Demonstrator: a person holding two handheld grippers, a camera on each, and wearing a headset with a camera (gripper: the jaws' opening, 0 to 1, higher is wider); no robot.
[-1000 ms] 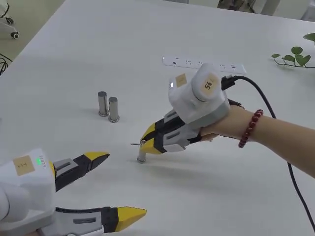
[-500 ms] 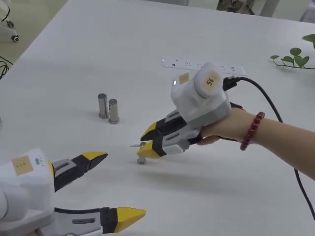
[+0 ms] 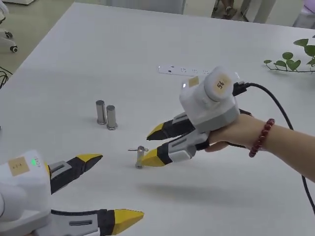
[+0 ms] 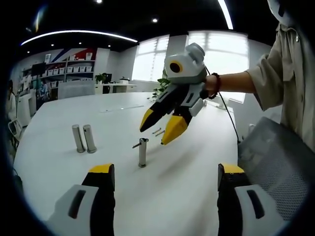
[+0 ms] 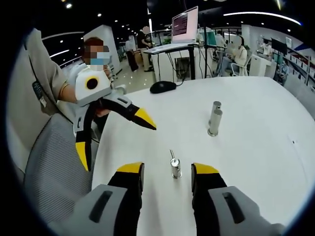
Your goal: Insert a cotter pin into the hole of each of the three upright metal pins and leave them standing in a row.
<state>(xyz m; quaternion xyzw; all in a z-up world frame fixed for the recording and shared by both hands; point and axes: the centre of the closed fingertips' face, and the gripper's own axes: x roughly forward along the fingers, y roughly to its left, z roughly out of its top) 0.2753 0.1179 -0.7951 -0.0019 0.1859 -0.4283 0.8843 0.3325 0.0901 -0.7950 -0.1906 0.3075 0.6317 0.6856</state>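
Head view: the right gripper (image 3: pixel 148 147) sits near the middle of the white surface (image 3: pixel 74 59), held by a hand (image 3: pixel 231 132) with a red bead bracelet (image 3: pixel 261 137) on the wrist. Its fingers (image 3: pixel 162 129) are spread apart and gripping nothing. One metal pin (image 3: pixel 140 158) stands upright right at the tip of the lower finger; whether they touch is hard to say from here. A thin cotter pin (image 3: pixel 133 149) pokes out sideways from near the top of that pin, pointing away from the gripper.

The other two pins (image 3: pixel 106 115) stand side by side, almost touching, further back and to the left, well apart from the first one. So it's not a row of three, more like a pair and a loner.

The left gripper (image 3: pixel 121 186) hovers low in the near left corner, fingers (image 3: pixel 78 164) wide open and empty, aimed toward the lone pin but well short of it.

In the right gripper view the lone pin stands between the two yellow fingertips with a gap on each side, the cotter pin slanting up from its head. In the left gripper view it stands straight ahead, with the pair off to the left.

Further back there's a white power strip (image 3: pixel 172 70), a bit of green plant (image 3: pixel 290 61) at the right edge, and a black cable (image 3: pixel 275 105) running off the right gripper.
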